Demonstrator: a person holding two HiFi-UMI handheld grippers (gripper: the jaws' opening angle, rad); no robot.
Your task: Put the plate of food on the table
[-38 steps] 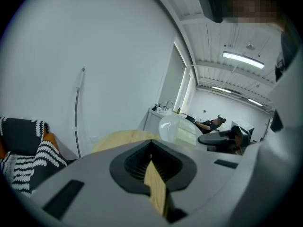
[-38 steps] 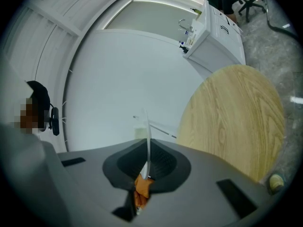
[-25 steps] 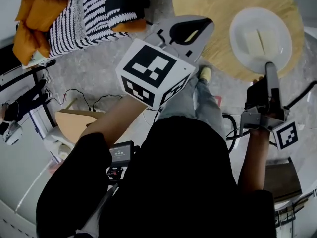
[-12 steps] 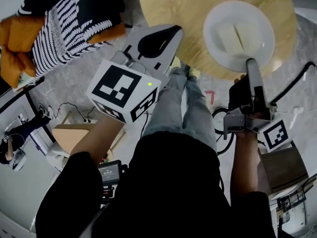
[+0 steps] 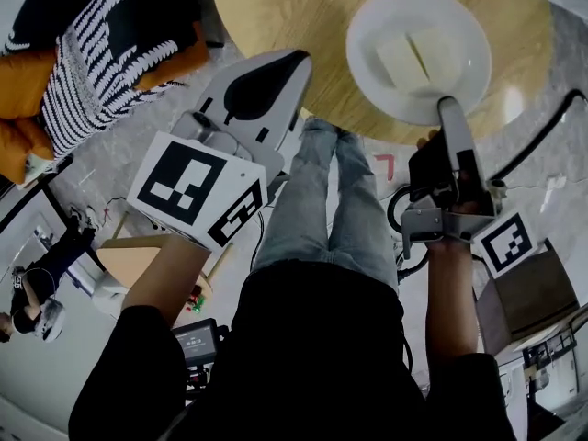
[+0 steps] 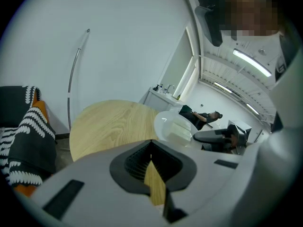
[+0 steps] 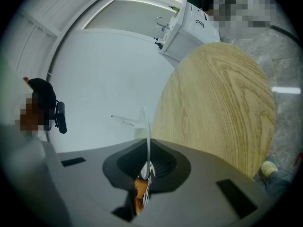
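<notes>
We judge the step to be setting the plate down on the round wooden table, which already lies beneath it. We cannot tell whether they touch. We should lower it level, well in from the edge, and let go only once it rests. The left gripper hangs by the table's edge, jaws together and empty. The right gripper is clamped on the near rim of the white plate. The plate holds two pale slabs of food.
</notes>
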